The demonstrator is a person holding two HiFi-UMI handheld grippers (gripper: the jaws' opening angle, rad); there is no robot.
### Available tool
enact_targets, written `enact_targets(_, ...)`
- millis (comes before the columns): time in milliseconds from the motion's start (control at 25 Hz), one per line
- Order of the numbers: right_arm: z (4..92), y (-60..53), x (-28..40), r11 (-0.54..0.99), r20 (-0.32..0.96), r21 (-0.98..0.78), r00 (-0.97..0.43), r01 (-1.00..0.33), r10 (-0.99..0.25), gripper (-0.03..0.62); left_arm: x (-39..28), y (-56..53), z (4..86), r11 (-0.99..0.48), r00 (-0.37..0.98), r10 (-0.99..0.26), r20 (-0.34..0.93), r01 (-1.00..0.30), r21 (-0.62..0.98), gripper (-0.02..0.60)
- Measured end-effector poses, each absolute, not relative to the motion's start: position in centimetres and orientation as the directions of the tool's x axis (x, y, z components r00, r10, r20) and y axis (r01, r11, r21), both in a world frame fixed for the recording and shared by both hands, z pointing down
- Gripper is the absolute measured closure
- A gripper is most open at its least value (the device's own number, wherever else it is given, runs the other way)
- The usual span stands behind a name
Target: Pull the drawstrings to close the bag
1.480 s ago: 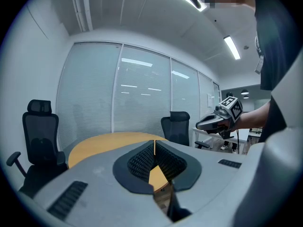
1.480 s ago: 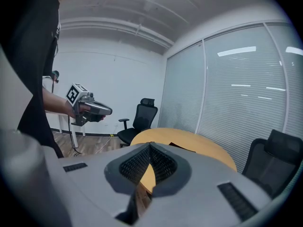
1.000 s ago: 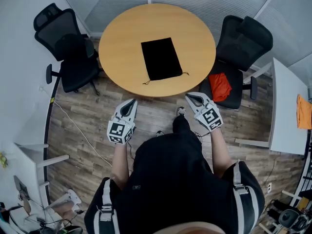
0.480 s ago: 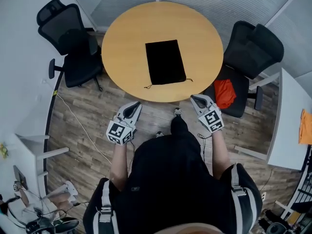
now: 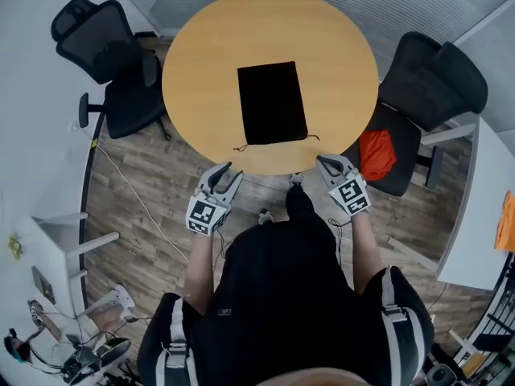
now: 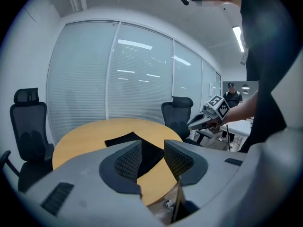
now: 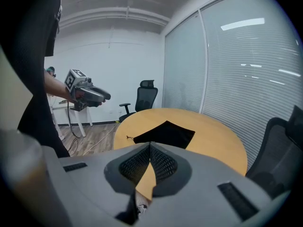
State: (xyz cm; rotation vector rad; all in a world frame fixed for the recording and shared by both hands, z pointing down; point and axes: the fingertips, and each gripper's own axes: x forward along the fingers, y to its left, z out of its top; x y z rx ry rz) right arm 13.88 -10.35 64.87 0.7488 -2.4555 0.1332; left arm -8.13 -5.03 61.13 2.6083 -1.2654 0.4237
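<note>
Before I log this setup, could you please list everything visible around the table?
Table: one, light wood, round, ahead of the person.
Bag: one, black, lying flat on the table.
Drawstrings: two ends, dark, trailing from the bag's near corners.
Office chairs: two, black, either side of the table.
Cloth: one, orange, on the right-hand chair.
Left tool: one, grey, short of the table; jaws opening, nothing between them.
Right tool: one, grey, short of the table; shut, empty.

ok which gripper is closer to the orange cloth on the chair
Right. The right gripper is just beside the orange cloth; the left gripper, its fingers opening with nothing between them, is across the person's body from it.
</note>
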Motion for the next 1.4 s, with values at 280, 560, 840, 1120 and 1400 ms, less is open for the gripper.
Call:
enact_targets(280,67.3,-12.7,15.0,0.884,0.586,0.043,-0.705,-0.465,-0.399,0.536,-7.2,-7.2,64.8,-0.584,0.551,-0.714,0.433,-0.809,0.067,0.453)
enact_targets(560,70.4,-15.0,15.2,0.893,0.615,-0.019,-0.710,-0.449,-0.344,0.535,-7.9,-8.9,68.3,-0.483,0.497,-0.726,0.476,-0.861,0.161,0.425)
enact_targets(840,74.1,-16.5,15.3,0.914,0.661,-0.064,-0.703,-0.401,-0.262,0.490,-8.3,-9.4,73.5,-0.471,0.440,-0.674,0.594,-0.875,0.113,0.413)
enact_targets(1120,77.9,-17.4,15.7,0.947,0.720,-0.041,-0.667,-0.318,-0.193,0.470,-8.7,-9.4,79.1,-0.538,0.363,-0.561,0.744,-0.843,0.005,0.413)
enact_targets(1400,81.8,-17.7,16.5,0.970,0.778,-0.016,-0.613,-0.241,-0.139,0.459,-8.9,-9.9,83.0,-0.541,0.349,-0.497,0.794,-0.840,0.030,0.413)
